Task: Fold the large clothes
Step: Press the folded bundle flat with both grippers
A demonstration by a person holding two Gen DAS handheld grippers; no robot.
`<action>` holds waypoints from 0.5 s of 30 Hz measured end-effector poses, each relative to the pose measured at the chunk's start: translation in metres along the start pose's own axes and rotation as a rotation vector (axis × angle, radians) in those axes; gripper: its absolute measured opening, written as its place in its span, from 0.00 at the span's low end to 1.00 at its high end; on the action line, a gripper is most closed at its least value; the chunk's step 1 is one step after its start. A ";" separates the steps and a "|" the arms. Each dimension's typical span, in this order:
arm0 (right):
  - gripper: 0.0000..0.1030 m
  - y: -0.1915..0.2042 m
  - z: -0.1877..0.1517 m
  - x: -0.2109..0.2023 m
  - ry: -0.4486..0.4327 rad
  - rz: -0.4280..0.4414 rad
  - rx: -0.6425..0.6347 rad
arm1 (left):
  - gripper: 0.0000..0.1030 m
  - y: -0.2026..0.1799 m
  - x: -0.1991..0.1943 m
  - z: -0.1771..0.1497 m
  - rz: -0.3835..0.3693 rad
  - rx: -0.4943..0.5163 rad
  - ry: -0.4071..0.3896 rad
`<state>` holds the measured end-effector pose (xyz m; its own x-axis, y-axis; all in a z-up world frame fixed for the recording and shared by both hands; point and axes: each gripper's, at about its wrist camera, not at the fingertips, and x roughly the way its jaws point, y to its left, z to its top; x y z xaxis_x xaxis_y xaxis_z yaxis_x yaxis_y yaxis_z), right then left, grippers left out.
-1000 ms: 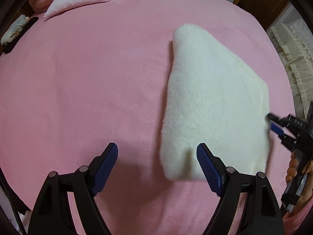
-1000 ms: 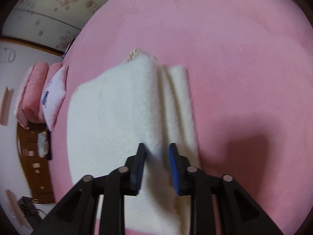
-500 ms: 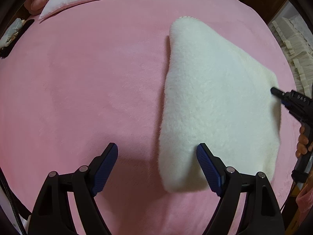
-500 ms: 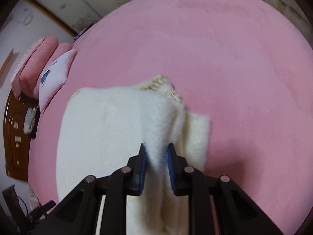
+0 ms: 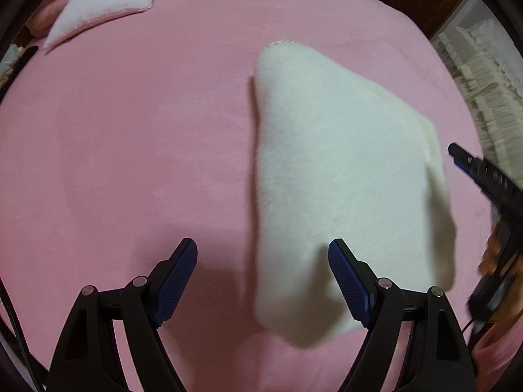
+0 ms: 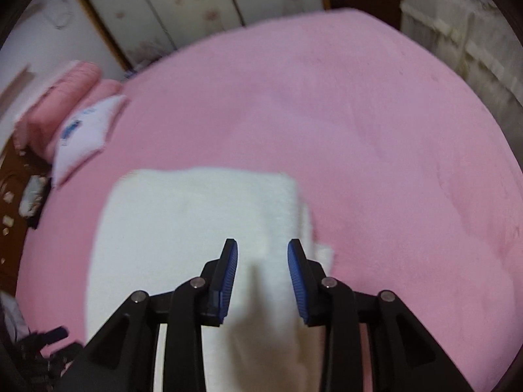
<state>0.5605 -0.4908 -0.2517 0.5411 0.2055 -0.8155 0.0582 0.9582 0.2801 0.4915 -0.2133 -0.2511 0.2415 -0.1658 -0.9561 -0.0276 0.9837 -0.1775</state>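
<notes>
A white fluffy garment (image 5: pixel 343 179) lies folded in a thick pad on the pink bed (image 5: pixel 130 130). My left gripper (image 5: pixel 263 248) hovers open over its near left edge, one finger above the bedspread and the other above the fleece, holding nothing. My right gripper (image 6: pixel 263 248) hangs above the garment (image 6: pixel 196 222) near its right edge. Its jaws are opening, and the fleece lies below them with no pad pressing on it. In the left wrist view the right gripper (image 5: pixel 461 158) shows at the garment's far right side, held by a hand (image 5: pixel 493 248).
A white pillow with a blue print (image 5: pixel 108 3) and pink pillows (image 6: pixel 65 98) lie at the head of the bed. Dark wooden furniture (image 6: pixel 13 196) stands beyond them, wardrobe doors (image 6: pixel 196 0) behind, and a frilled white cloth (image 5: pixel 483 98) beside the bed.
The right gripper pinched a raised fold of the garment, then let it go and lifted away; the garment now lies flat. The left gripper drifted slightly and stayed open.
</notes>
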 end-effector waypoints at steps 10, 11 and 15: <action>0.00 0.000 -0.086 0.024 0.220 0.159 0.010 | 0.50 -0.016 0.034 -0.009 -0.059 0.078 0.122; 0.00 -0.005 -0.095 0.021 0.228 0.179 0.033 | 0.50 -0.013 0.037 -0.011 -0.059 0.069 0.131; 0.00 -0.014 -0.139 0.010 0.286 0.197 0.095 | 0.50 -0.010 0.040 -0.021 -0.030 0.086 0.145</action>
<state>0.4487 -0.4744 -0.3344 0.2939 0.4446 -0.8461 0.0610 0.8747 0.4808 0.4805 -0.2310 -0.2922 0.0985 -0.1976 -0.9753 0.0617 0.9794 -0.1921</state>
